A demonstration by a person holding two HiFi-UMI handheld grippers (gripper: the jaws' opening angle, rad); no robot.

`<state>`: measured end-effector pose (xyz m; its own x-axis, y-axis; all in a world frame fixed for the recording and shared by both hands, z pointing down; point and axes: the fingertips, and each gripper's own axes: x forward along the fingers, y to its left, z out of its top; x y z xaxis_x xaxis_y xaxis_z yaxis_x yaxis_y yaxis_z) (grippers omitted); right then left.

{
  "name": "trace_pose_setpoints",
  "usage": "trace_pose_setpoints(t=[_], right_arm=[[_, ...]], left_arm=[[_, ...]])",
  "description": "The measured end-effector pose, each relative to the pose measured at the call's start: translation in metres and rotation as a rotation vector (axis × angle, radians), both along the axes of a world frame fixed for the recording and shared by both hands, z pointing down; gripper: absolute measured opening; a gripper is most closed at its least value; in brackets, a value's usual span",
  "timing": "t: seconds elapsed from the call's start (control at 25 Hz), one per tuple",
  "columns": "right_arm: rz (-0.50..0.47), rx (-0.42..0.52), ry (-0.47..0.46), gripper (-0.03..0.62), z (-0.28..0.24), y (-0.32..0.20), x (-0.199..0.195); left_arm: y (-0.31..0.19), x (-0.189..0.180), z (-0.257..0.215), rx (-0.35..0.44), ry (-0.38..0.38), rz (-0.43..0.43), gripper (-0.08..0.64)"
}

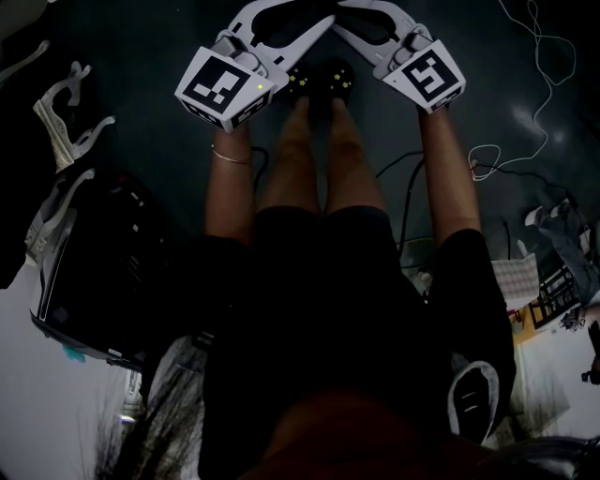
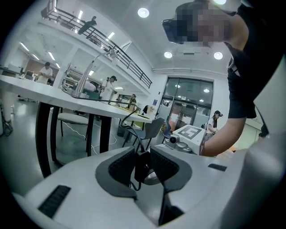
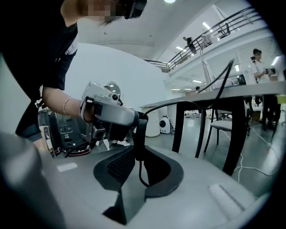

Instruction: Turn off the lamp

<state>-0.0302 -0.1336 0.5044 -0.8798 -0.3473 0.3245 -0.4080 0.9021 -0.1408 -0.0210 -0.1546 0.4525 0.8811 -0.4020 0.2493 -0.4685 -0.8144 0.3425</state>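
A black inline switch (image 2: 141, 164) on the lamp's black cord (image 3: 187, 105) sits between the jaws of both grippers. My left gripper (image 2: 142, 166) is shut on it, both ribbed pads against its sides. My right gripper (image 3: 139, 154) grips the same switch (image 3: 140, 134) from the opposite side. In the head view the left gripper (image 1: 319, 26) and right gripper (image 1: 345, 24) meet tip to tip above the person's legs; the switch is too dark to make out there. A thin lamp arm (image 3: 206, 60) stands on the table (image 3: 232, 95), where the cord leads.
Black table legs (image 2: 44, 143) and a chair (image 2: 149, 129) stand ahead of the left gripper. Cables (image 1: 539, 84) lie on the dark floor. A black equipment case (image 3: 62, 132) is behind the left gripper. People stand at distant benches.
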Motion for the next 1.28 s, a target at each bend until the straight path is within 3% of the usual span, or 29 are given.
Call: trace_pose_setpoints(t=[0.24, 0.72, 1.04, 1.28], right_arm=[[0.026, -0.054, 0.01, 0.061, 0.022, 0.008, 0.0], [0.07, -0.123, 0.026, 0.061, 0.054, 0.01, 0.01], [0.024, -0.115, 0.097, 0.061, 0.073, 0.017, 0.003], [-0.024, -0.109, 0.14, 0.061, 0.084, 0.027, -0.002]], left_arm=[[0.006, 0.0, 0.026, -0.056, -0.029, 0.006, 0.094], [0.01, -0.007, 0.052, -0.075, -0.039, 0.012, 0.094], [0.006, 0.005, 0.064, -0.085, -0.018, 0.048, 0.094], [0.002, 0.011, 0.075, -0.11, -0.051, 0.058, 0.092]])
